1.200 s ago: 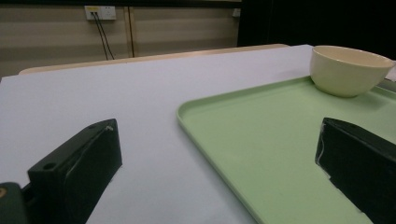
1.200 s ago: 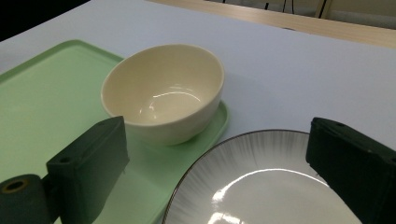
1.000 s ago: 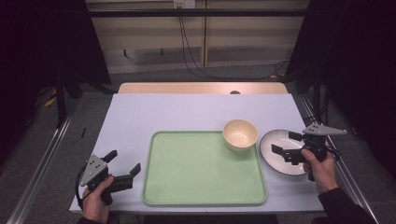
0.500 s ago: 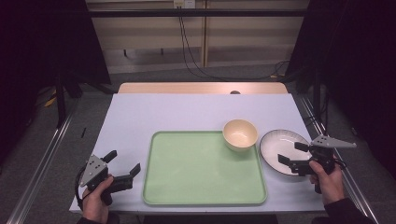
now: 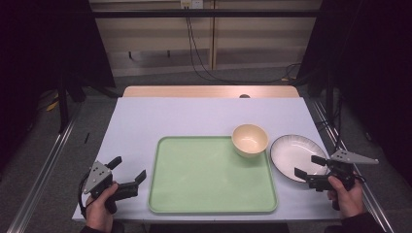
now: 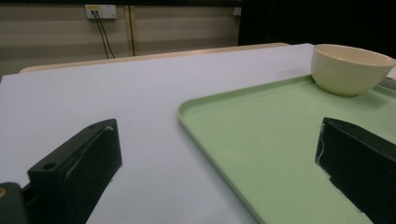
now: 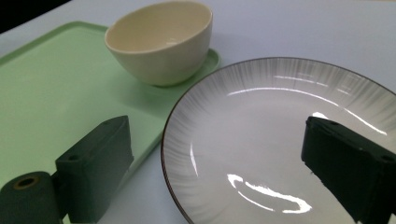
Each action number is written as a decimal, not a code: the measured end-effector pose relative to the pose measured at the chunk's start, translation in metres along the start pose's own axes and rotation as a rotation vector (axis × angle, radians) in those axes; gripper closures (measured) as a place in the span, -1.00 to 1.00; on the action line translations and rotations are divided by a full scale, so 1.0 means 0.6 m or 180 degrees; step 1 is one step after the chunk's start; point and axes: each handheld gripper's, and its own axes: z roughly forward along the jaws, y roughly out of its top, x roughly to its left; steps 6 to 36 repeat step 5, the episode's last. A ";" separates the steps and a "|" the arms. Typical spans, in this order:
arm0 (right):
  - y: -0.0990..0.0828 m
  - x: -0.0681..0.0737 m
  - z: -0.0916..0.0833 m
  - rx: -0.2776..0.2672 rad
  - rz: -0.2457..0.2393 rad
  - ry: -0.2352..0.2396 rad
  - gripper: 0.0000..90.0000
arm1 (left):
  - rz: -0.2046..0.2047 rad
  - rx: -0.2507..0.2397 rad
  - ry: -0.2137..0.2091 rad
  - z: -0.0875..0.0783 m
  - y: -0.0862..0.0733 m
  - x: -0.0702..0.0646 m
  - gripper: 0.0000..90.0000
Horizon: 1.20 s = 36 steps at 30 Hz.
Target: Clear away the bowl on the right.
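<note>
Right gripper [image 5: 311,167] hovers at the near rim of the white plate [image 5: 296,156], jaws apart, holding nothing. Plate sits on the desk [image 5: 194,116] just beside the green tray [image 5: 209,179]; cream bowl [image 5: 249,139] on the tray's far right corner. Left gripper [image 5: 128,174] idle, jaws apart. We'd take the plate's rim squarely, jaws above and below, clear of the bowl.

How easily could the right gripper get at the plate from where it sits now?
Probably easily. The right gripper is open at the near edge of the plate, pointing at it, with nothing between them. The bowl sits beyond the plate's left side on the tray, clear of the approach.
</note>
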 end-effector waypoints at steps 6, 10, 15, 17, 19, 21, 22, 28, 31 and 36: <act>-0.005 0.002 0.010 0.0111 -0.0039 -0.0004 -0.82 | 0.0004 0.0007 0.0012 0.000 0.000 0.000 -0.99; -0.005 0.002 0.010 0.0111 -0.0039 -0.0004 -0.82 | 0.0004 0.0007 0.0012 0.000 0.000 0.000 -0.99; -0.005 0.002 0.010 0.0111 -0.0039 -0.0004 -0.82 | 0.0004 0.0007 0.0012 0.000 0.000 0.000 -0.99; -0.005 0.002 0.010 0.0111 -0.0039 -0.0004 -0.82 | 0.0004 0.0007 0.0012 0.000 0.000 0.000 -0.99; -0.005 0.002 0.010 0.0111 -0.0039 -0.0004 -0.82 | 0.0004 0.0007 0.0012 0.000 0.000 0.000 -0.99; -0.005 0.002 0.010 0.0111 -0.0039 -0.0004 -0.82 | 0.0004 0.0007 0.0012 0.000 0.000 0.000 -0.99; -0.005 0.002 0.010 0.0111 -0.0039 -0.0004 -0.82 | 0.0004 0.0007 0.0012 0.000 0.000 0.000 -0.99; -0.005 0.002 0.010 0.0111 -0.0039 -0.0004 -0.82 | 0.0004 0.0007 0.0012 0.000 0.000 0.000 -0.99; -0.005 0.002 0.010 0.0111 -0.0039 -0.0004 -0.82 | 0.0004 0.0007 0.0012 0.000 0.000 0.000 -0.99; -0.005 0.002 0.010 0.0111 -0.0039 -0.0004 -0.82 | 0.0004 0.0007 0.0012 0.000 0.000 0.000 -0.99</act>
